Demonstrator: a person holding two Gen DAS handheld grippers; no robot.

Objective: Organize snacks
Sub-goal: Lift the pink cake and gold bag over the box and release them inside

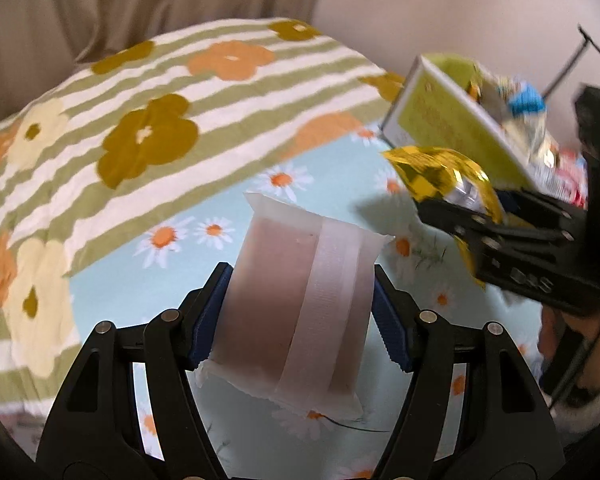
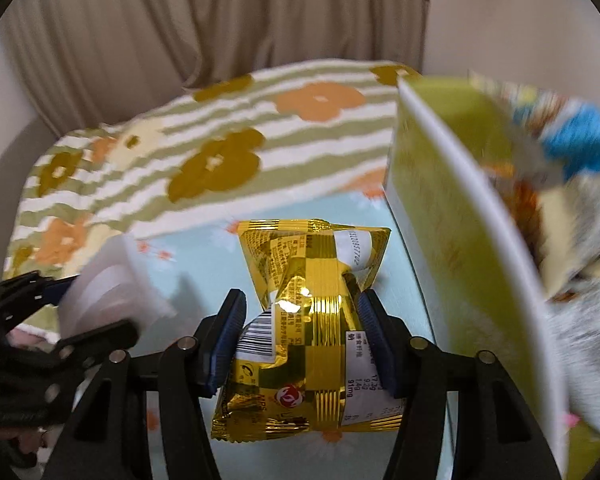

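Observation:
My left gripper [image 1: 300, 276] is shut on a frosted pink snack packet [image 1: 296, 300] and holds it above the daisy-print sheet. My right gripper [image 2: 302, 304] is shut on a gold foil snack packet [image 2: 304, 320]. In the left wrist view the right gripper [image 1: 432, 196] shows at the right with the gold packet [image 1: 440, 176], just below a yellow-green box [image 1: 448, 120]. The box [image 2: 460, 240] stands close on the right in the right wrist view and holds several snack packets [image 2: 572, 152]. The left gripper [image 2: 100, 300] with the pink packet [image 2: 108, 292] shows at the left there.
A light blue daisy-print sheet [image 1: 140, 280] covers the surface below. A striped flower-print blanket [image 1: 140, 120] lies heaped behind it. Beige curtains [image 2: 220, 20] hang at the back. A thin black frame [image 1: 572, 60] stands at the far right.

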